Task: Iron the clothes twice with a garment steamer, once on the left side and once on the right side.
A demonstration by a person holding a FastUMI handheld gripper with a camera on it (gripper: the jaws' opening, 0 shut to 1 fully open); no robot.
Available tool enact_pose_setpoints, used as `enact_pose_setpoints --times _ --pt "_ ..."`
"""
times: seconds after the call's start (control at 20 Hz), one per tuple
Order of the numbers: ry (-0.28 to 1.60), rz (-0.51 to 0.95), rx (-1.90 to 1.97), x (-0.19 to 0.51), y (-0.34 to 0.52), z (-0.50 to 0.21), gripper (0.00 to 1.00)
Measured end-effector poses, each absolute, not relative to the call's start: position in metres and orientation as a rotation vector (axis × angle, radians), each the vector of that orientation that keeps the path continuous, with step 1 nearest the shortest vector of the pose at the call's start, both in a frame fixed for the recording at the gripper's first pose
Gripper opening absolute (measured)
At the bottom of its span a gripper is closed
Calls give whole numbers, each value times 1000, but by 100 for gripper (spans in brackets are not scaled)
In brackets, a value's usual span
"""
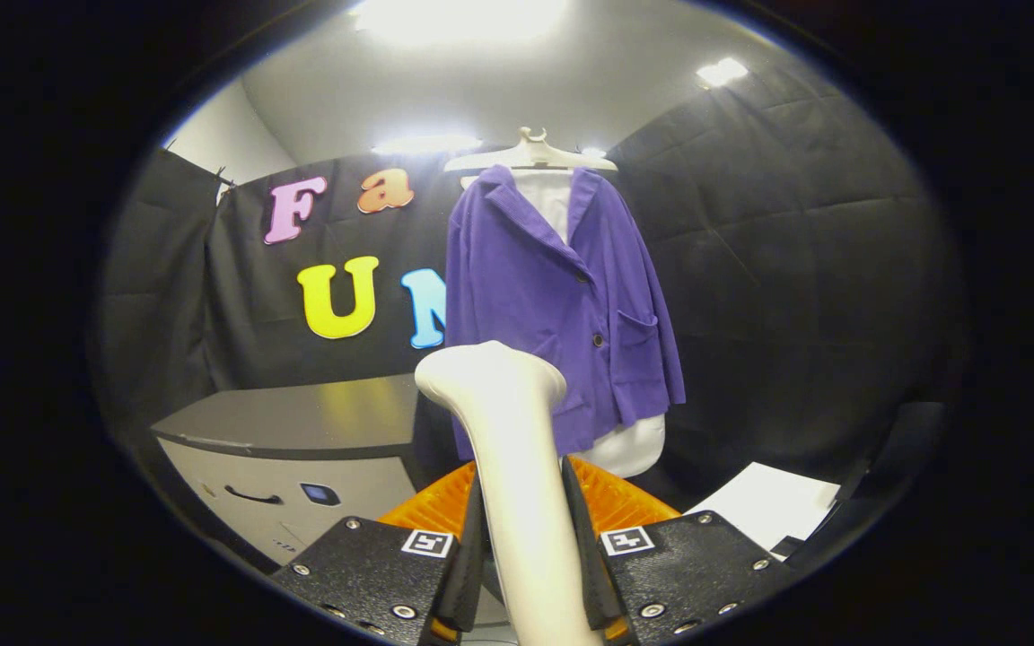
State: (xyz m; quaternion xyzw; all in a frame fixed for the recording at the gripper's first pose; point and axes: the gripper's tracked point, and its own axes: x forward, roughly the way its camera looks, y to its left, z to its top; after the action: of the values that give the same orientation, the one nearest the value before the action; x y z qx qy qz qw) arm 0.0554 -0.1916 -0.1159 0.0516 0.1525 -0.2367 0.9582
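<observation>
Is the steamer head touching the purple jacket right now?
No. The garment steamer, clamped in the gripper, sits short of the purple jacket hanging beyond on its hanger.

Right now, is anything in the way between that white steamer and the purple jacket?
Nothing visible. The gripper is shut on the steamer, whose head points at the purple jacket hanging beyond the fingers, with open space between.

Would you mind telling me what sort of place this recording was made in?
Probably a staged recording booth, not a home: black cloth walls, a purple jacket on a hanger, a grey cabinet. The gripper is shut on a white garment steamer.
</observation>
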Motion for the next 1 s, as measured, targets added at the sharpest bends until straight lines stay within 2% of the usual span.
enact_pose_setpoints --times 0.35,0.45,1.0 --pt "378 -449 -83 36 -118 -93 43" --pt "387 -419 -44 33 -91 -99 40" --pt "390 -330 -13 19 -9 -101 40"
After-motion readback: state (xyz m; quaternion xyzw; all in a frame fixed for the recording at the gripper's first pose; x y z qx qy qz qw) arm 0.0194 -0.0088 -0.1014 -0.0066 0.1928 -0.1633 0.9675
